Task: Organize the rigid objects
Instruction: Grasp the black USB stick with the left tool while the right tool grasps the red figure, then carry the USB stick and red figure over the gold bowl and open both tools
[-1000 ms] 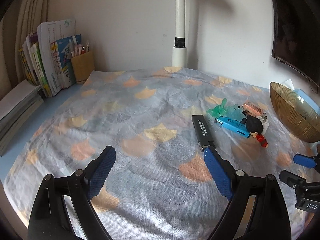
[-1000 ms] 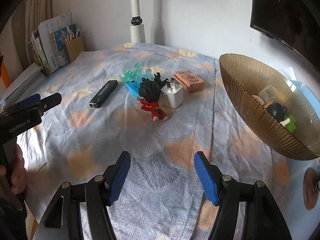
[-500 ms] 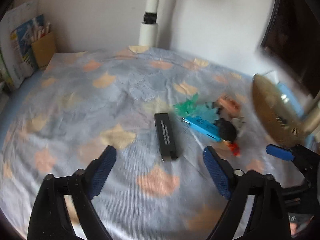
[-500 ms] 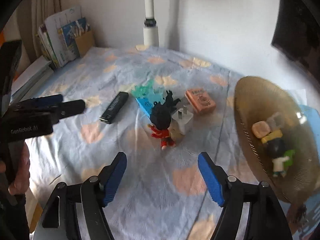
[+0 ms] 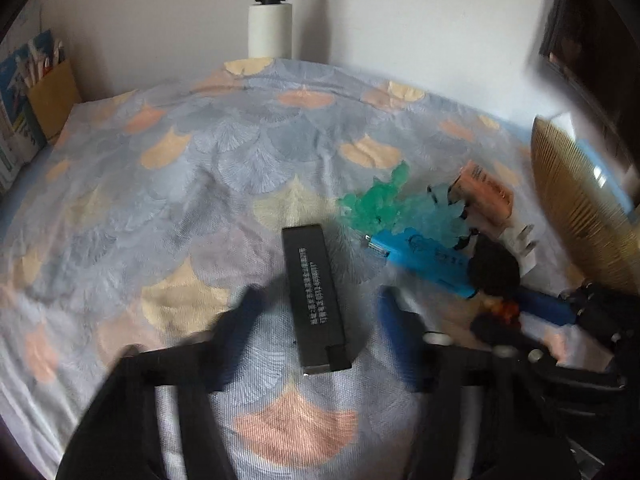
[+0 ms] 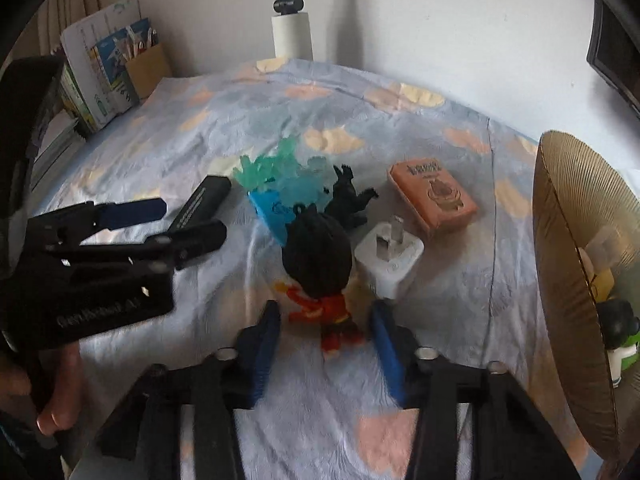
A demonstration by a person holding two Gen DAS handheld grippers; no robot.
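Black lighter [image 5: 317,295] lies mid-desk, long axis running away from us, between our left tongs [image 5: 316,320], spread, not touching. We should close across its narrow sides, near the middle. Doll [image 6: 320,264] sits toward the desk's right edge beside the charger [image 6: 390,258]; right tongs [image 6: 324,344] spread around its legs, low and level. Bowl [image 6: 568,264] waits at the right edge.

A home desk corner set against a plain white wall: a patterned cloth [image 6: 400,128] covers the table, books and leaflets [image 6: 100,80] lean beside a cardboard pen holder [image 6: 148,66] (pencils poking out), and a white lamp pole [image 6: 290,20] rises behind
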